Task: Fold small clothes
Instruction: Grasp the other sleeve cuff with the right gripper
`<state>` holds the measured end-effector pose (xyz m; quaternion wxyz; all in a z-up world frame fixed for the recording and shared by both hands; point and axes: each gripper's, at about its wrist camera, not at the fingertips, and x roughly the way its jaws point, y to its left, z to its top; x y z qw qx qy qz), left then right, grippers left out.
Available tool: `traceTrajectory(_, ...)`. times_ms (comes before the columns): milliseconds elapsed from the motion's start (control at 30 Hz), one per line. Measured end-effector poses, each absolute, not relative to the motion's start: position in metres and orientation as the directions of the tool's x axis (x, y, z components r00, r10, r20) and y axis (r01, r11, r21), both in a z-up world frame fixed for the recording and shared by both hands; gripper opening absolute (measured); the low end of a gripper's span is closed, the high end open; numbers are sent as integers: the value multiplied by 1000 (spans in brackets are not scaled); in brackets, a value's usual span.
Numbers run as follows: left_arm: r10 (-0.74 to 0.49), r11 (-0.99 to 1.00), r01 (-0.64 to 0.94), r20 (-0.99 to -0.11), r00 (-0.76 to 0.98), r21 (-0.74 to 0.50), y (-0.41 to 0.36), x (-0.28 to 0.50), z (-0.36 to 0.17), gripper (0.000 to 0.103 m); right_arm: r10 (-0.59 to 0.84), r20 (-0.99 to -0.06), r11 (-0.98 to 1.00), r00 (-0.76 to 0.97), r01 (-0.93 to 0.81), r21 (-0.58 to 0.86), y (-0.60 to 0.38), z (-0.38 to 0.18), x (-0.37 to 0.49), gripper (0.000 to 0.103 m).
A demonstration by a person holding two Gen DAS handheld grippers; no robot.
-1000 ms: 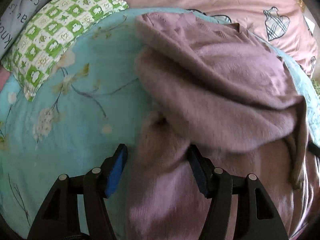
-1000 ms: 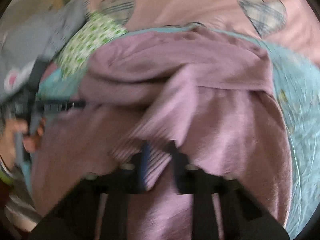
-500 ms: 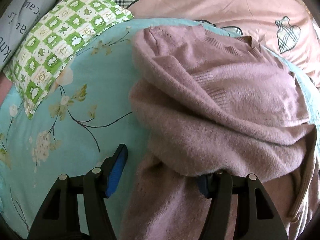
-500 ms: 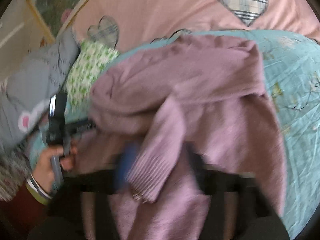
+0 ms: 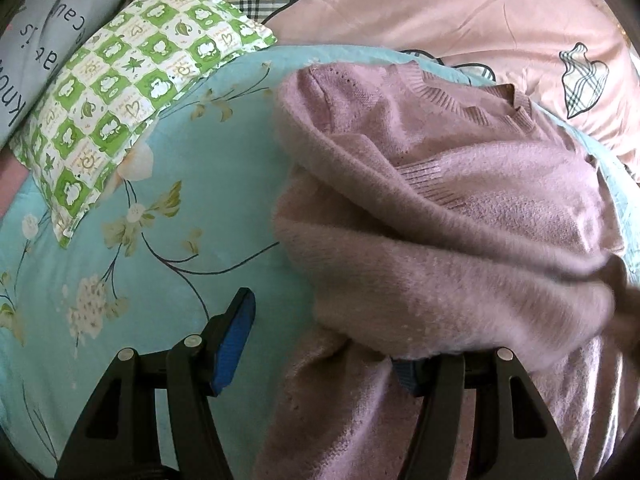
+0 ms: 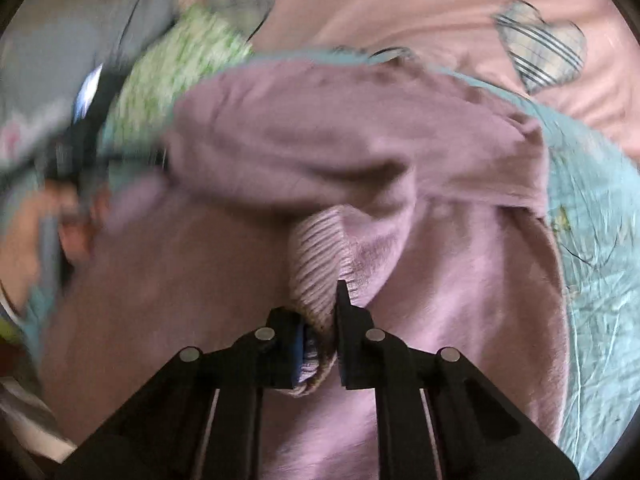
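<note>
A mauve knitted sweater (image 5: 460,240) lies spread and partly bunched on a turquoise floral sheet (image 5: 168,208) covering the bed, straight ahead of both tools. The left hand-held gripper (image 5: 320,344) stands wide apart: its left blue pad (image 5: 234,344) is bare over the sheet, while the other finger is mostly hidden under a thick fold of the sweater that drapes over it, and the sweater's edge runs between the fingers without being pinched. The right hand-held gripper (image 6: 320,344) is closing, its jaws nearly together, with the ribbed cuff (image 6: 318,264) of a sleeve between them; the cuff rises from the pads and the sleeve leads forward into the bunched body of the sweater. Ahead and to the left of the left tool a green-and-white checked pillow (image 5: 120,100) rests on the sheet, with a grey pillow with lettering (image 5: 44,40) beyond it. Farther ahead lies a pink quilt with plaid hearts (image 5: 440,12). In the blurred right wrist view, a person's hand (image 6: 44,232) grips the other tool off to the left.
</note>
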<state>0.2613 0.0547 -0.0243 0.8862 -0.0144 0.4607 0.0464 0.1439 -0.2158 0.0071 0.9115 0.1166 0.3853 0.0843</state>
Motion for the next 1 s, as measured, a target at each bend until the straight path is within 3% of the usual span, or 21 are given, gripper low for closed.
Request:
traceTrajectory(133,74,995,-103,-817,572,17,56,264,-26,63,396,-496,812,773,-43,582,-303,56,169,13)
traceTrajectory(267,108,991,-127,-813,572,42,57,270,-29,60,363,-399,763,842,-24,646,-368,89,197,12)
traceTrajectory(533,103,967,-247,-808,580,-54,83,272,-26,52,313,-452,753,835,72,654,-410,51,223,9)
traceTrajectory(700,-2,910,-330,-797,603,-252,117,257,-29,52,362,-359,719,860,-13,695,-415,40,220,9)
traceTrajectory(900,-106,886,-303,-792,602,-350,130,246,-30,52,381,-482,774,789,13,633,-389,5,220,9)
traceTrajectory(1000,-135,924,-224,-815,564,-309,128,241,-27,52,376,-538,781,754,54,622,-389,-14,217,9)
